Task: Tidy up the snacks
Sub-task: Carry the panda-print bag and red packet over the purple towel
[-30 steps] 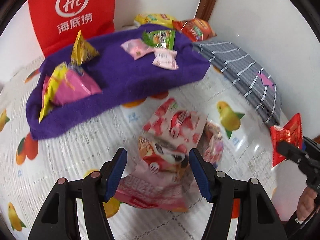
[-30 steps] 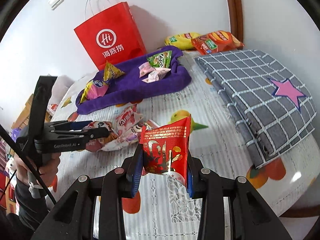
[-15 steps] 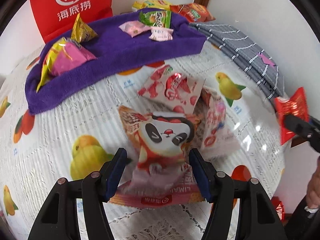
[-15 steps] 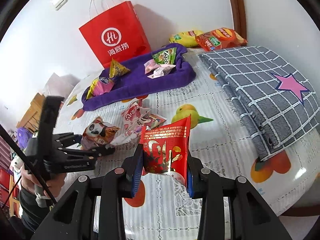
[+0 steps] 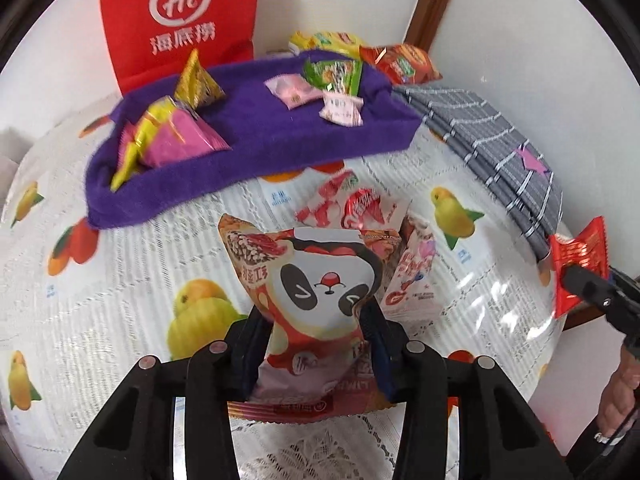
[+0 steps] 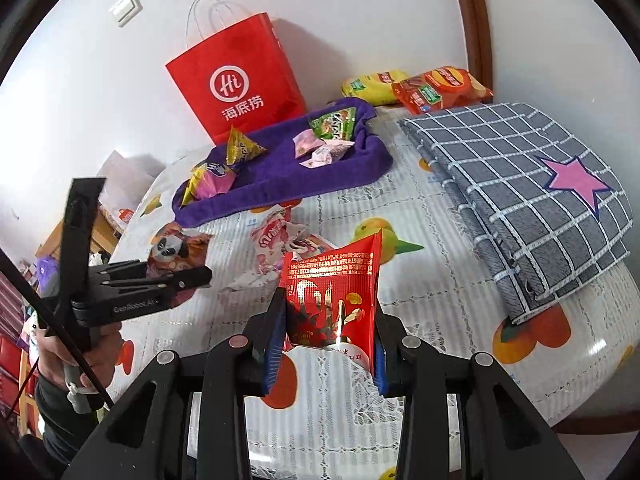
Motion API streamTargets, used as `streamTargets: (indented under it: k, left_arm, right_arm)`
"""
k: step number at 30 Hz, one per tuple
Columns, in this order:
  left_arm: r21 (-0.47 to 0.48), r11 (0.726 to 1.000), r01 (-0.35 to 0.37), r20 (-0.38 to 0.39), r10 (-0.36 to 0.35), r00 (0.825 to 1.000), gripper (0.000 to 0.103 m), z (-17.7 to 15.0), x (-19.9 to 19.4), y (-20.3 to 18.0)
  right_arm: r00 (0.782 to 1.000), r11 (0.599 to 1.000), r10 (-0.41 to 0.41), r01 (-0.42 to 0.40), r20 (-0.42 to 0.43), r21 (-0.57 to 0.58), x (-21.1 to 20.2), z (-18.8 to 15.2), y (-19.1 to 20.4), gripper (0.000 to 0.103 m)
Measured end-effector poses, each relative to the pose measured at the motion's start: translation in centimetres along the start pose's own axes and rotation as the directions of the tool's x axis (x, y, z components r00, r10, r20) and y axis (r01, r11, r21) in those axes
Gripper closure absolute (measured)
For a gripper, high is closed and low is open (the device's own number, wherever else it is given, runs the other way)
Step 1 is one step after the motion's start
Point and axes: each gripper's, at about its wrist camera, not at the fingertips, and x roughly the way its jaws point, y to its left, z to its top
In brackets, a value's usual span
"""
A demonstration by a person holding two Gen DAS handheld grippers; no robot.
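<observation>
The left gripper [image 5: 318, 344] is seen with its jaws closing on a panda-printed snack bag [image 5: 320, 280], which is squeezed between the blue pads and lifted over a pink packet [image 5: 308, 404] whose lower edge is partly covered by the gripper body. The right gripper [image 6: 330, 344] is clamped narrowly on a red snack packet [image 6: 334, 288], held upright above the surface [image 6: 420, 300]; the packet's bottom corner is hidden behind the pads. Just beyond the left gripper, a small heap of loose pink and white packets [image 5: 360, 212] is left on the fruit-patterned surface, their print too crumpled to be read. Farther back, a purple towel [image 5: 256, 148] is spread, and several snacks are laid on it: a green packet [image 5: 334, 74], small pink packets [image 5: 296, 90], a gold triangular one [image 5: 196, 84] and a pink and yellow bag [image 5: 172, 140]. A red paper bag [image 6: 236, 84] is stood against the wall behind the towel, cut off at the top in the left wrist view. A yellow bag [image 6: 376, 82] and an orange bag [image 6: 440, 88] are placed in the corner, beside a folded grey checked cloth [image 6: 520, 184]. The hand [image 6: 68, 360] holding the left gripper is only partly shown at the frame edge.
</observation>
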Motion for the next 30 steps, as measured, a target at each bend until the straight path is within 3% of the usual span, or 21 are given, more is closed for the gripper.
streamTargets:
  k: [13, 22, 30]
  left_arm:
    - [-0.084, 0.996, 0.021, 0.119, -0.011, 0.993, 0.061, 2.2, -4.9, 0.8]
    - [-0.147, 0.989, 0.029, 0.104, -0.013, 0.994, 0.061, 3.3, -3.7, -0.6]
    - [-0.19, 0.98, 0.063, 0.15, -0.034, 0.988, 0.061, 5.9, -3.0, -2.8]
  right_arm:
    - [0.999, 0.996, 0.021, -0.017, 0.05, -0.088, -1.8, 2.9, 2.0, 0.067]
    - [0.995, 0.989, 0.069, -0.058, 0.071, -0.139, -1.4, 5.0, 0.2, 0.067]
    - [0.996, 0.982, 0.082, -0.073, 0.046, -0.176, -0.2, 5.9, -2.0, 0.067]
